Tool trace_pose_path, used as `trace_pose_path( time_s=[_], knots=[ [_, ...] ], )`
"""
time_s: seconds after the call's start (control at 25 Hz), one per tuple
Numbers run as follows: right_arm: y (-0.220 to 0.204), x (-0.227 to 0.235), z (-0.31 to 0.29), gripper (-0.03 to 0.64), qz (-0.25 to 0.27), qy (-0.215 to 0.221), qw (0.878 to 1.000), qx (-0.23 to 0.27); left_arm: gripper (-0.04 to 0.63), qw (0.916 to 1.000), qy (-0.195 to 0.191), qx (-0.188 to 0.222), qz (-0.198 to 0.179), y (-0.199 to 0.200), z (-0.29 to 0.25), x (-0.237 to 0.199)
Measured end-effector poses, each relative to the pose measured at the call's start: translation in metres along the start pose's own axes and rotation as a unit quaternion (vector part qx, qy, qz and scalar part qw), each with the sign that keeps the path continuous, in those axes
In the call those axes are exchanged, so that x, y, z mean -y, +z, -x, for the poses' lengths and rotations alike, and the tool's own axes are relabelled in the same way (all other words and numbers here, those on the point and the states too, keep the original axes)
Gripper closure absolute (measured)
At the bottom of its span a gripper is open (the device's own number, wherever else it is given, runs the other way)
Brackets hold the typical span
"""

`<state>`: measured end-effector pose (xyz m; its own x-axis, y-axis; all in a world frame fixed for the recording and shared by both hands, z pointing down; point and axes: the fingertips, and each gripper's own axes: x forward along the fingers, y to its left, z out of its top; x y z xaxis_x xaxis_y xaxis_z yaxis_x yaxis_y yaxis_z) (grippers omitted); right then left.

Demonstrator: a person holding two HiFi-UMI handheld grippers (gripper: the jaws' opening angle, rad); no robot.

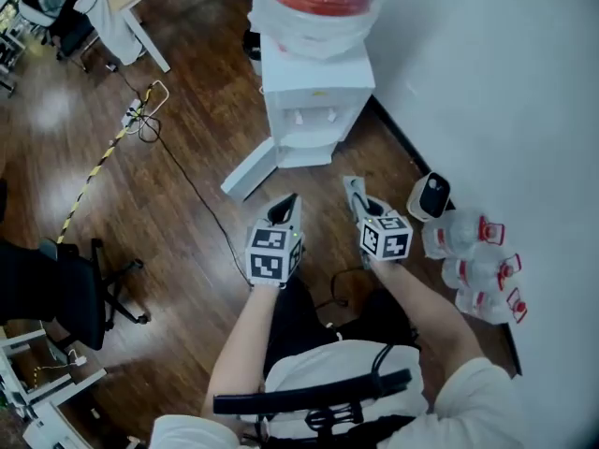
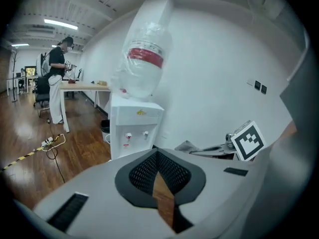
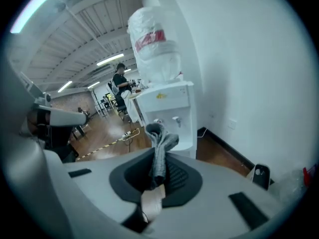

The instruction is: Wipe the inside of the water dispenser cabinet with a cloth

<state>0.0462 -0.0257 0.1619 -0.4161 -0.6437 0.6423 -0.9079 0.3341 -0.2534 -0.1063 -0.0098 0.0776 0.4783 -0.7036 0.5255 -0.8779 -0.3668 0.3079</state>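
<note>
Cloth [image 3: 159,151] sits bunched in the right gripper [image 1: 360,202], pinched by a thin fold, so hard rubbing may pull it free. Left gripper [image 2: 157,156] is pressed together, empty. Ahead, on dark wood floor [image 1: 187,251], the water dispenser [image 1: 314,101] stands against a white wall [image 1: 487,82], its cabinet door [image 1: 251,170] seemingly open; 1 person [image 2: 59,73] stands beyond.

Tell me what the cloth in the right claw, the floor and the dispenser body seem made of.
The cloth: grey, matte, knit or terry-like fabric, by its limp folds.
The floor: wood or wood-look planks, glossy, by plank seams and light reflections.
The dispenser body: probably white moulded plastic, smooth.
</note>
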Motion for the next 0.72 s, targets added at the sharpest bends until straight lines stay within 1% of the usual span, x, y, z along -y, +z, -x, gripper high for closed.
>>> trace_pose_path(
  time_s=[0.08,0.2,0.28,0.4,0.48,0.6,0.72],
  knots=[
    [0.002,-0.001,0.04,0.58,-0.006,0.024,0.999,0.029,0.598,0.9999,0.005,0.003,-0.009,0.001,0.014,0.037],
    [0.007,0.004,0.116,0.58,0.031,0.059,0.996,0.066,0.598,0.9995,0.029,-0.001,-0.011,-0.013,0.035,0.107],
    [0.009,0.013,0.173,0.58,0.046,0.079,0.992,0.086,0.597,0.9992,0.041,-0.001,-0.001,-0.027,0.052,0.16],
    [0.011,0.031,0.253,0.58,0.057,0.106,0.987,0.109,0.598,0.9986,0.046,0.014,0.023,-0.048,0.079,0.24],
    [0.01,0.04,0.299,0.58,0.074,0.114,0.983,0.121,0.598,0.9979,0.046,0.025,0.038,-0.058,0.093,0.281],
    [0.008,0.041,0.353,0.578,0.074,0.117,0.981,0.133,0.598,0.9963,0.049,0.043,0.056,-0.06,0.116,0.313],
    [0.003,0.023,0.391,0.578,0.082,0.114,0.98,0.142,0.598,0.9962,0.043,0.058,0.049,-0.059,0.144,0.326]
  ],
)
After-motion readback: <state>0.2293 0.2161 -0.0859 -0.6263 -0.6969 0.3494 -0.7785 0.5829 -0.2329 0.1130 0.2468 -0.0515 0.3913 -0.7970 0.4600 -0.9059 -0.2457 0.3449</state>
